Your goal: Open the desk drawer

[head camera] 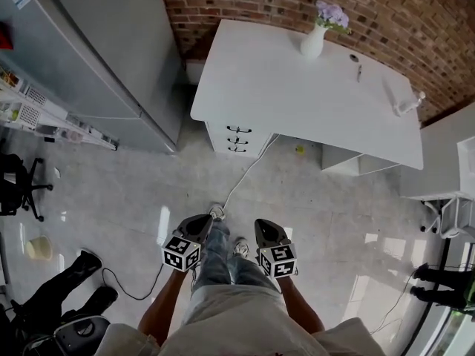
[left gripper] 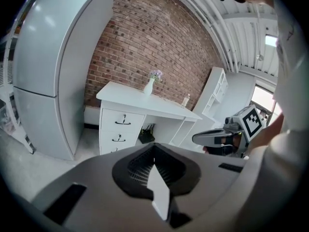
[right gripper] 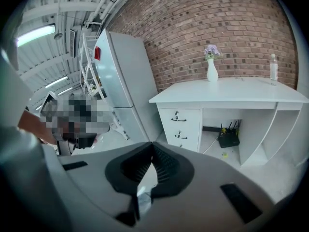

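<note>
Drawers [head camera: 238, 139] all shut, nothing begun.
My left gripper [left gripper: 154, 149] and right gripper [right gripper: 152, 149], jaws clenched empty, hang well apart from the counter [head camera: 297, 87].

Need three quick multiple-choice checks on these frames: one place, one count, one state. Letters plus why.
1. Where does the white vase stand?
A) on the floor
B) on the desk top, near the brick wall
C) under the desk

2. How many black handles show on the drawer stack?
A) one
B) five
C) three

3. The right tongs are:
A) shut and empty
B) wide open
C) clamped on a handle

Answers:
1 B: the head view shows it at the desk's back edge.
2 C: the head view shows one handle per drawer front, three in all.
3 A: in the right gripper view the tips meet with nothing between them, well short of the desk.
</note>
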Tool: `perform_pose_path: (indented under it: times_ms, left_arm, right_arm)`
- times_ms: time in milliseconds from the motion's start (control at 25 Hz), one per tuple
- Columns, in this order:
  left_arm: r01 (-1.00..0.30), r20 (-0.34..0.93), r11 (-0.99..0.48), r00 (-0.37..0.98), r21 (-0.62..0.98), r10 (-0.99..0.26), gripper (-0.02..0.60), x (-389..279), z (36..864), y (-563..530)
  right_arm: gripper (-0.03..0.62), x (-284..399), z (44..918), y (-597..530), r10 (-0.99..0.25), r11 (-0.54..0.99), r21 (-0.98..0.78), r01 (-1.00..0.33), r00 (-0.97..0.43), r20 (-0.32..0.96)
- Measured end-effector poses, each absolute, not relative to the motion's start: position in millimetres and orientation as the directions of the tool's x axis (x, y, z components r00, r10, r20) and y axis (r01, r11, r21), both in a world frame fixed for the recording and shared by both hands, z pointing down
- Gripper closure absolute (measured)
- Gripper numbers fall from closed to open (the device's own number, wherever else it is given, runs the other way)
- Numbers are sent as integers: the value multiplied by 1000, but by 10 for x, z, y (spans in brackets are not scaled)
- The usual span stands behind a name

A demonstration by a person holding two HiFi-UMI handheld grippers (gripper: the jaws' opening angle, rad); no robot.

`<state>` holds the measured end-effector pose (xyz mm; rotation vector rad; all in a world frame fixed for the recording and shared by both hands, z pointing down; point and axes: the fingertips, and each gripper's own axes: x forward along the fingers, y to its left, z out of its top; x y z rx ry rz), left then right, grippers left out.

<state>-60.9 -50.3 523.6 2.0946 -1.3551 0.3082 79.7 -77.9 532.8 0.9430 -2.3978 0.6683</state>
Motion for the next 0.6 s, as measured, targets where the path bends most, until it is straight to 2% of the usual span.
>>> perform_pose_path:
  times_ms: [360, 600]
  left_arm:
    - [-862, 541, -341, 503, 375, -674, 569, -570, 5942, -747]
    - [-853, 529, -353, 517, 385, -673, 569, -695, 6316, -1045]
  right_arm:
    - [577, 687, 6142, -1017, -432, 640, -271, -719, -628, 648]
    - [577, 435, 6542, -1179, -404, 654, -283, -701, -640, 654]
